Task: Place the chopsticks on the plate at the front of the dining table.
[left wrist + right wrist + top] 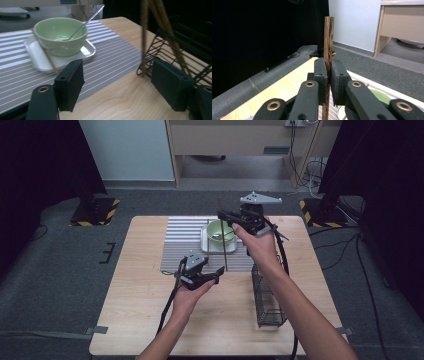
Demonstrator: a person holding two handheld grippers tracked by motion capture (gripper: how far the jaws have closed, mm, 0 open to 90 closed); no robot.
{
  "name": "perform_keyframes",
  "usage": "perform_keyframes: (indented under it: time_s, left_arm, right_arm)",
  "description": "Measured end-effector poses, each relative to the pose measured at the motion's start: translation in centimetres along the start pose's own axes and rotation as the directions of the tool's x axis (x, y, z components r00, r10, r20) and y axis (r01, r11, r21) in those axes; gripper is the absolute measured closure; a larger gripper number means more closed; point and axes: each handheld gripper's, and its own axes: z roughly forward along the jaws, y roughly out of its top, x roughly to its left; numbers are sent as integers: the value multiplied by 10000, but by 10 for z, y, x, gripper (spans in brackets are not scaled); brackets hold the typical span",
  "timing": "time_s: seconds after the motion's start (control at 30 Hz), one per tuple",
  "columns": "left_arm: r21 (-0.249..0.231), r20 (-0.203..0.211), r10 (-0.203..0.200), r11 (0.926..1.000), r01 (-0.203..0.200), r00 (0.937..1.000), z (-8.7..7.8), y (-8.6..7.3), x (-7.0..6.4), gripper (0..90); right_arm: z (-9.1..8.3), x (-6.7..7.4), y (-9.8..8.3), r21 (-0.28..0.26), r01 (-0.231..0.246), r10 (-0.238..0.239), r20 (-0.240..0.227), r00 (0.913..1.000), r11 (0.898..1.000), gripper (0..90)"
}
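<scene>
**Chopstick held upright beside the basket**

High view: the right gripper point(224, 215) pinches a wooden chopstick point(223, 242) upright between the green bowl point(220, 231) and the wire basket point(265, 297).

Left gripper view: the left gripper point(120, 82) is spread and empty; I'd steady the stick's low end with it.

Right gripper view: keep those jaws pressed together on the stick.

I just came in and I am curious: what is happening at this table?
A person works with two handheld grippers. The right gripper is shut on an upright wooden chopstick, held above the striped mat. The left gripper waits open nearby. A green bowl with a spoon sits on a white tray; a wire basket stands at the right.
</scene>
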Motion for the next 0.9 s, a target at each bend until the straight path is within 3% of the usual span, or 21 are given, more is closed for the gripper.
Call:
perform_keyframes:
  time_s: [0.07,0.3,0.47,0.63,0.73,0.9]
  left_arm:
    - [-25,42,87,10000,-87,10000,2,1,-4,283]
    - [-108,176,-438,9990,440,9989,9,1,-4,403]
    - [-48,150,-169,9998,170,9997,12,0,-6,537]
    - [-82,557,-315,9995,320,9980,11,1,-7,698]
    - [-86,461,-39,10000,43,9989,10,1,-10,763]
    - [-84,430,-132,9999,135,9990,5,2,-9,850]
  right_arm:
    - [0,0,0,-1,-28,28,2,10000,10000,843]
    - [-2,1,0,-84,-183,182,-80,9998,9998,842]
    - [-4,2,-1,-149,-268,266,-155,9995,9995,842]
    - [-3,1,-4,-130,-465,461,-272,9986,9988,842]
    - [-3,1,-4,-122,-506,502,-303,9983,9986,841]
    - [-5,0,-3,-125,-525,521,-296,9982,9985,838]
